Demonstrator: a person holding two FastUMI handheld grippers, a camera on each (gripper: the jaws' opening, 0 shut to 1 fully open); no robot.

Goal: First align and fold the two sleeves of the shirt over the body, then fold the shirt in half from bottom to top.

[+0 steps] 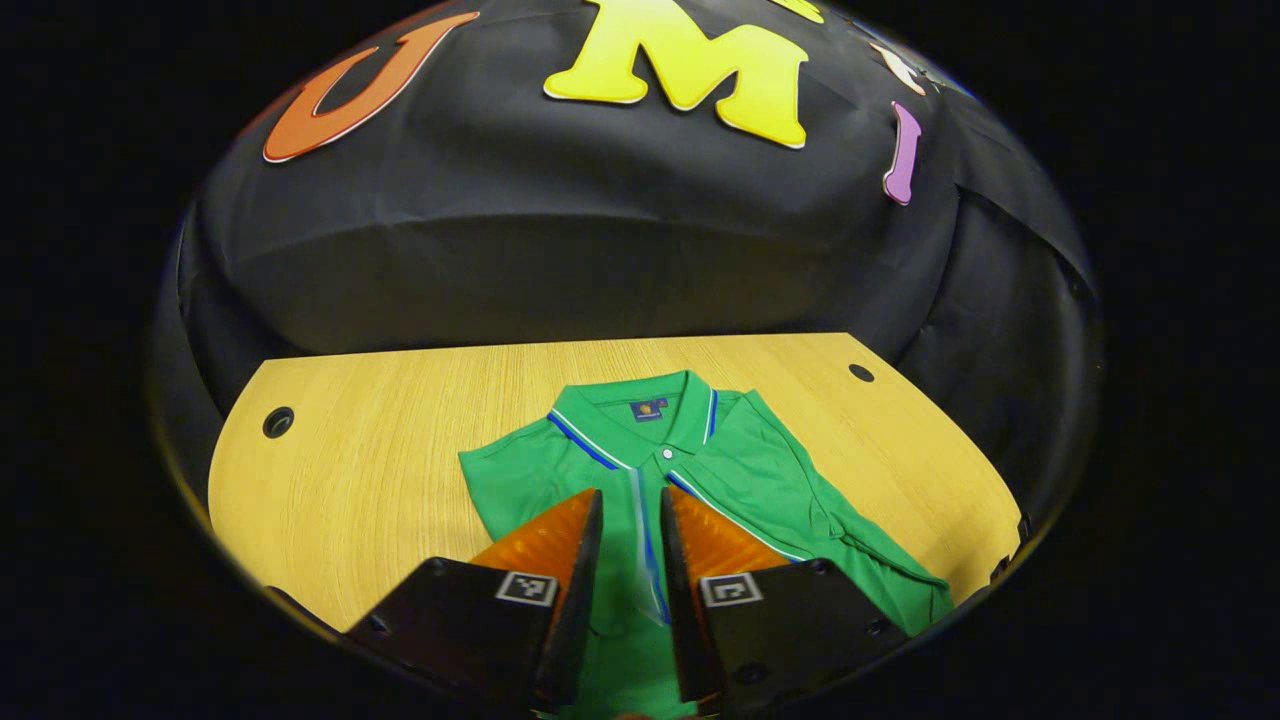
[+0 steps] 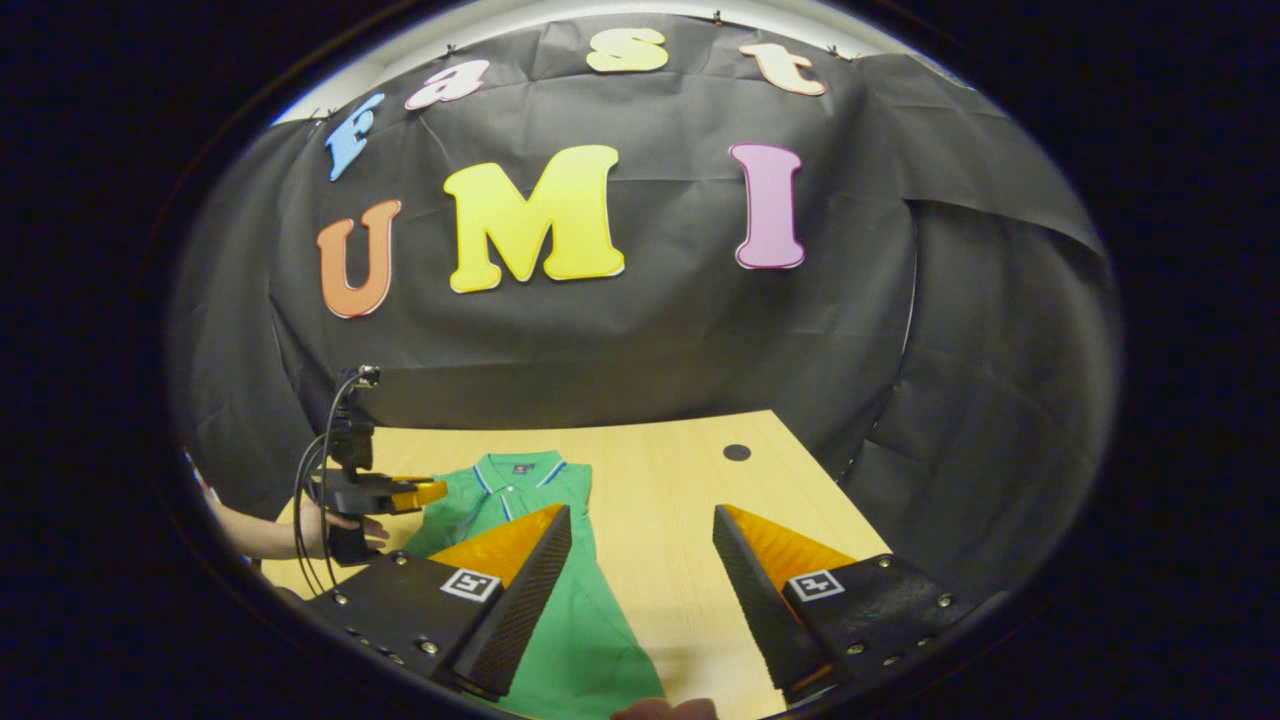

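The green shirt lay flat on the wooden tabletop, collar toward the far edge, one sleeve reaching out toward the right edge. Above the placket, the left gripper held its fingers narrowly parted, nothing between them. In the right gripper view, the right gripper hovered with fingers spread wide over the shirt's side, while a hand gripped the other tool near the left edge.

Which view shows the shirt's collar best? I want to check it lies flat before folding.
The left gripper view: the collar faces the camera near the middle, striped edges and button placket clear. The right gripper view shows the collar smaller and farther off, beside the left claw.
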